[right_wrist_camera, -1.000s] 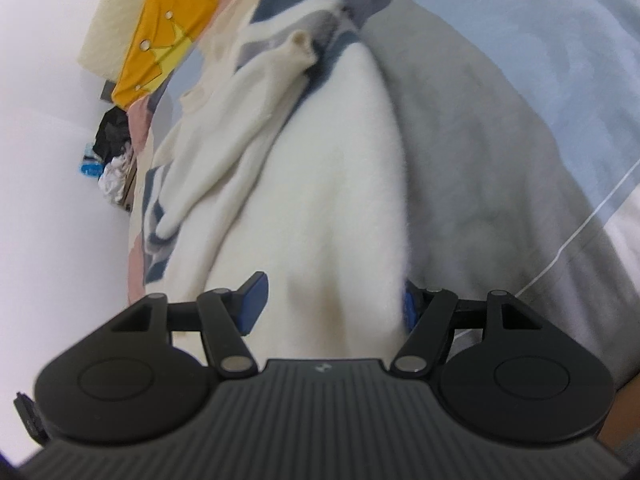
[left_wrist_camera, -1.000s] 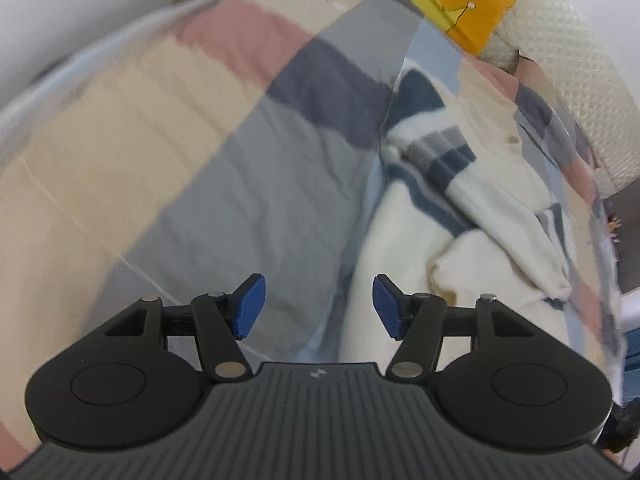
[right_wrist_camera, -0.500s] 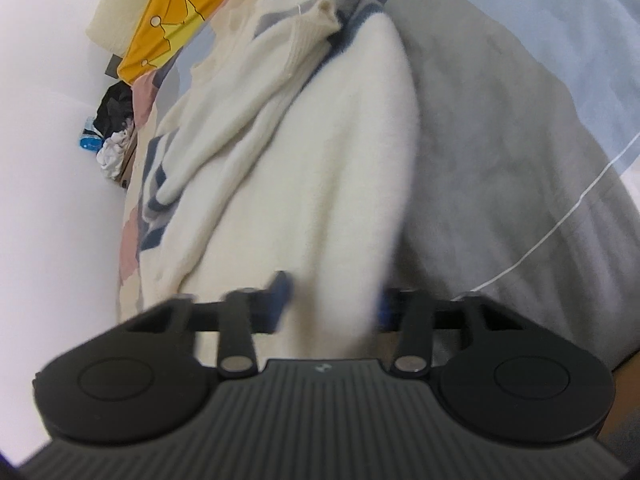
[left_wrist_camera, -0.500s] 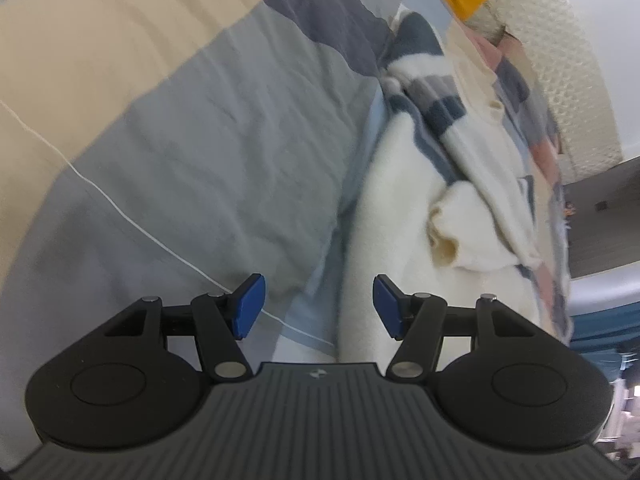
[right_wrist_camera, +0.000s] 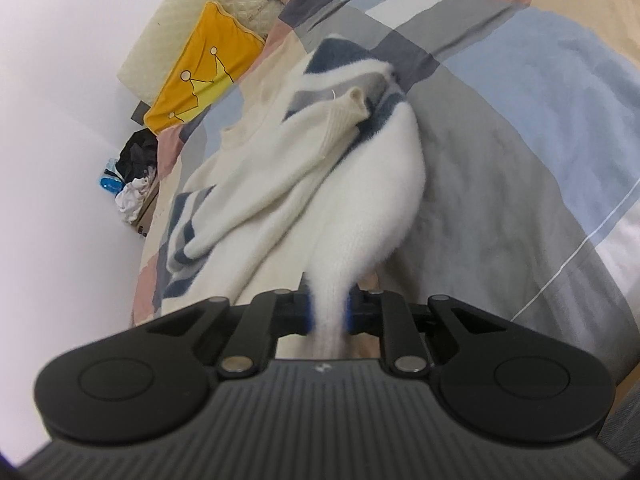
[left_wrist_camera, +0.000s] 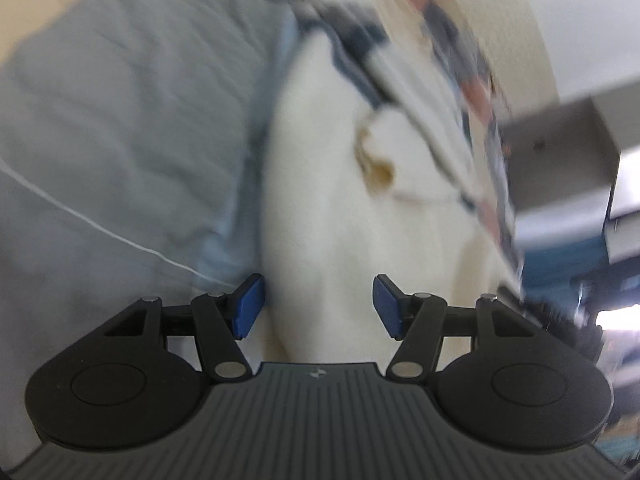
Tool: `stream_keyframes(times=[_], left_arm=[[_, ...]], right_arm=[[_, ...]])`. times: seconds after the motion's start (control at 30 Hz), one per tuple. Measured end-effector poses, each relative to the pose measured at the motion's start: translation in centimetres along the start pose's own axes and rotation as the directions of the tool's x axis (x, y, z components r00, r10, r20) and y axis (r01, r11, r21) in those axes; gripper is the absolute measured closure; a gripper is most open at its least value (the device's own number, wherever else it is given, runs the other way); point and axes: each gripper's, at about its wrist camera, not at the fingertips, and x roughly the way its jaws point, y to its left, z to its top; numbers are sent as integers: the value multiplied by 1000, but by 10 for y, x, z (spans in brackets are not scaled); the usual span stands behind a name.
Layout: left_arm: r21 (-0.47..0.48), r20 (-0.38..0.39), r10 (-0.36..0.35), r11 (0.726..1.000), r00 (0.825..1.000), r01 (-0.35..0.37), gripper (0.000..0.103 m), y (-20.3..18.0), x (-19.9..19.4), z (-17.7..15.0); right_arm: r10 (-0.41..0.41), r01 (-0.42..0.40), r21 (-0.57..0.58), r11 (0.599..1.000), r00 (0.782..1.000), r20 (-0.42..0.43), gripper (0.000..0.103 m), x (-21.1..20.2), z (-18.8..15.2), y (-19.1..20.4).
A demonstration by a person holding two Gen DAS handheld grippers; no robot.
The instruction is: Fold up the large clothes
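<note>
We see a cream-white sweater (right_wrist_camera: pixel 280 184) with navy and grey stripes lying rumpled on a bed whose cover (right_wrist_camera: pixel 500 168) is a patchwork of grey, light blue, beige and pink blocks. Our right gripper (right_wrist_camera: pixel 329 312) is pressed together on a bunched edge of the sweater: the white knit runs straight between the two blue pads (right_wrist_camera: pixel 306 312) and rises from the cover toward the camera as a narrow tongue of cloth. A ribbed cuff (right_wrist_camera: pixel 354 106) of one sleeve lies folded across the sweater's upper part, over the navy stripes.

Our left gripper (left_wrist_camera: pixel 318 312) is spread wide, and its blue pads (left_wrist_camera: pixel 250 306) stand apart over the near edge of the sweater (left_wrist_camera: pixel 332 208). Whether the pads touch the knit we cannot tell, since this view is blurred. The left pad sits just beside the line where the white cloth meets the grey cover (left_wrist_camera: pixel 120 128). A rolled cuff opening (left_wrist_camera: pixel 376 160) shows farther along the sweater.

At the head of the bed a yellow cushion (right_wrist_camera: pixel 200 84) with a crown drawing leans against a cream quilted headboard (right_wrist_camera: pixel 168 36). Beside the bed, next to the white wall, sits a dark heap of clothes (right_wrist_camera: pixel 136 176).
</note>
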Motion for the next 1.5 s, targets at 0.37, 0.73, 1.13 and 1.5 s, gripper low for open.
stream_keyframes(times=[0.37, 0.73, 1.13, 1.5], left_arm=[[204, -229, 60, 979, 971, -13, 43, -21, 39, -4], [306, -272, 144, 950, 951, -56, 86, -45, 55, -8], [103, 107, -44, 994, 993, 33, 94, -78, -18, -12], [-107, 419, -136, 974, 898, 198, 95, -92, -67, -19]], right_arm=[[-40, 48, 71, 996, 994, -102, 83, 18, -7, -12], [-149, 158, 21, 987, 958, -244, 69, 35, -35, -6], [26, -12, 77, 997, 981, -193, 87, -7, -37, 1], [214, -219, 124, 968, 975, 54, 90, -84, 17, 0]])
